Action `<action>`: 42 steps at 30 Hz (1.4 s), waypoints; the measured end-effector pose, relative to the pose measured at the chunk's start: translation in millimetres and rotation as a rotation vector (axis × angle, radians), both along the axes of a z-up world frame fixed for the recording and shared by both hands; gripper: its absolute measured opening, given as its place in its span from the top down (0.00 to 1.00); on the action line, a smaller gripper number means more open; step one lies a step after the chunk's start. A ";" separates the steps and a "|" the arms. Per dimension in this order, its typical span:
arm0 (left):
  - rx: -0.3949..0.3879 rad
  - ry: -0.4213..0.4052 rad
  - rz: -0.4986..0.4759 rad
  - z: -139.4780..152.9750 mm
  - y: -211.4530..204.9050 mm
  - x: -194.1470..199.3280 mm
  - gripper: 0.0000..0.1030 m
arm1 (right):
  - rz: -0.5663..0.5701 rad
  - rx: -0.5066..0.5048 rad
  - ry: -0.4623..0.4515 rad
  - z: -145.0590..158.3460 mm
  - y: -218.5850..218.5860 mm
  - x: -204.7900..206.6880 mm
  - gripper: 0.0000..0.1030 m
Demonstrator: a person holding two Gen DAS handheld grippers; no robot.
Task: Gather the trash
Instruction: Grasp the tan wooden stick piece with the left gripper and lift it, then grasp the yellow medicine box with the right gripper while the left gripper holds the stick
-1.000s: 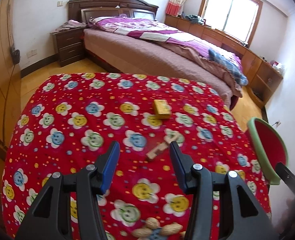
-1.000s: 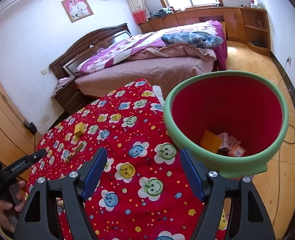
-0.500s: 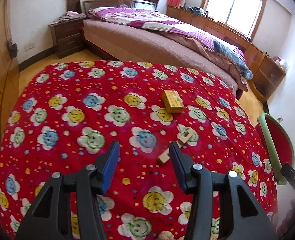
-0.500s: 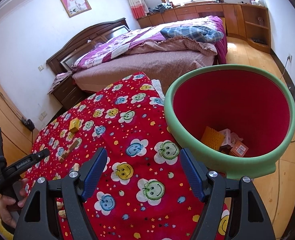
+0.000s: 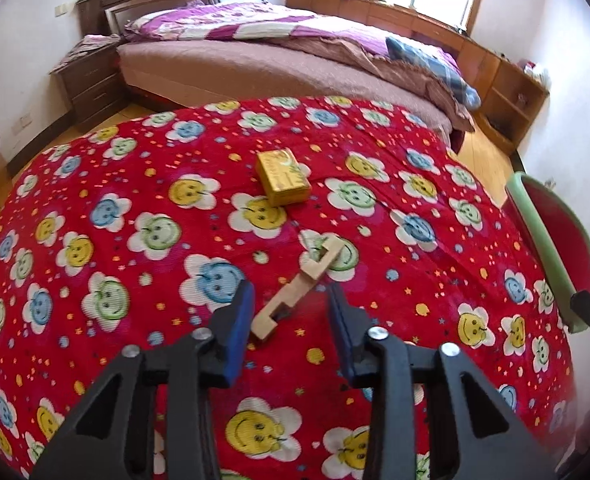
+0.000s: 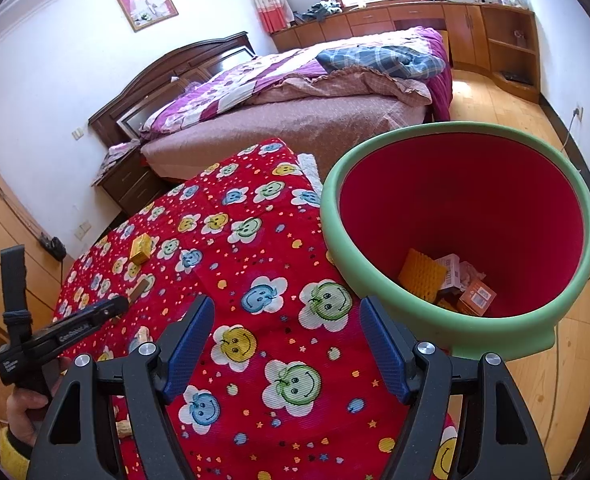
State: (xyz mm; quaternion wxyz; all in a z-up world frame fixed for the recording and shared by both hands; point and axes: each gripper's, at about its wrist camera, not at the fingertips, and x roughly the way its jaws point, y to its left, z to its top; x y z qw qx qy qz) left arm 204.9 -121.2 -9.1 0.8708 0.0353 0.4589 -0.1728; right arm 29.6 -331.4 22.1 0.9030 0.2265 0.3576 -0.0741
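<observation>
- A pale wooden notched piece [image 5: 299, 286] lies flat on the red smiley-flower tablecloth [image 5: 135, 240], its near end between the blue pads of the left gripper [image 5: 291, 320] — the jaws stand apart on either side, and I cannot tell whether either pad touches it.
- Just beyond it on the cloth sits a small yellow box [image 5: 283, 177], apart from the wooden piece.
- The left wrist view gives the wooden piece's shape clearly; in the right wrist view the wooden piece [image 6: 141, 288] is only a small brownish sliver, with the yellow box [image 6: 141, 249] behind it.
- The right gripper [image 6: 287, 344] hangs over the near part of the cloth with its jaws spread wide and nothing between them.
- Only the right wrist view looks into the green-rimmed red bin [image 6: 427, 304] beside the table edge: at its bottom lie an orange waffle-textured piece [image 6: 422, 276], a small orange carton [image 6: 477, 298] and some pale packaging. In the left wrist view the bin [image 5: 535, 232] shows only as a sliver of rim and red wall at the right.
- The right wrist view also shows the left gripper from the side, held by a hand [image 6: 27, 408] at the lower left, and peanuts [image 6: 125, 428] by the near cloth edge.
- A bed [image 5: 295, 56] with a purple quilt stands behind the table in both views.
</observation>
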 end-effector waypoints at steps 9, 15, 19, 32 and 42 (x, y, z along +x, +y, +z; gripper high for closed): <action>0.012 0.009 -0.047 -5.5 -14.2 -3.0 0.91 | 0.000 0.000 0.002 -0.5 -1.3 0.8 0.26; -0.040 0.012 -0.005 -1.9 -3.8 -5.1 0.91 | 0.011 -0.013 -0.006 5.2 4.3 0.1 0.26; -0.068 -0.024 0.031 13.2 11.5 -7.4 0.91 | 0.028 -0.025 -0.014 11.7 13.7 2.6 0.26; -0.059 -0.096 0.276 41.4 101.1 16.3 0.91 | 0.153 -0.090 -0.058 40.9 72.1 40.7 0.26; -0.049 -0.114 0.425 21.7 145.5 42.8 0.91 | 0.271 -0.140 -0.021 24.8 127.9 112.9 0.26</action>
